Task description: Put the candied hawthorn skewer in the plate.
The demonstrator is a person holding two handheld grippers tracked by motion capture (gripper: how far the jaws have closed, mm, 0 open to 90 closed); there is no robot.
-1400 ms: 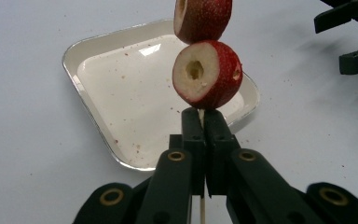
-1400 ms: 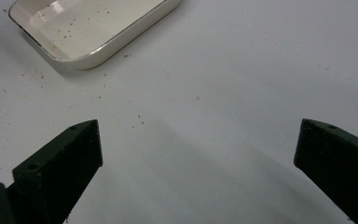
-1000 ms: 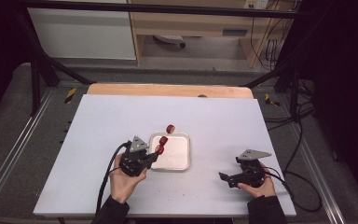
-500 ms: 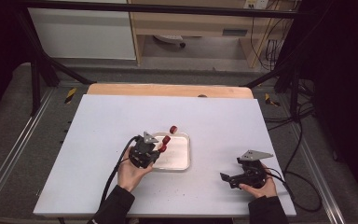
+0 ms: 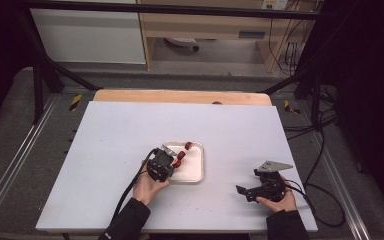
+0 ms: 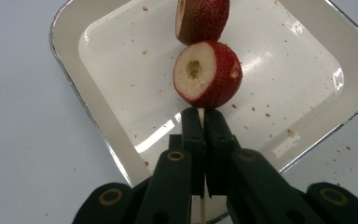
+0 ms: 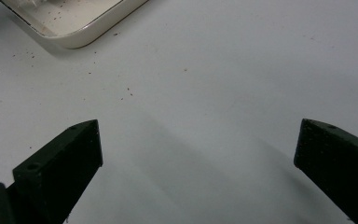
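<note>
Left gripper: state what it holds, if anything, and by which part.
The left gripper is shut on a thin wooden skewer, gripping its bare stick just below the lower of two strawberry pieces, above the white tray.

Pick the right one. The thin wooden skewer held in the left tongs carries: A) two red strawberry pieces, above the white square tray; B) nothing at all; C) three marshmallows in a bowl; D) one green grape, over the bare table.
A: in the left gripper view the left tongs clamp a thin wooden skewer threaded through two red strawberry pieces above the white square tray.
</note>
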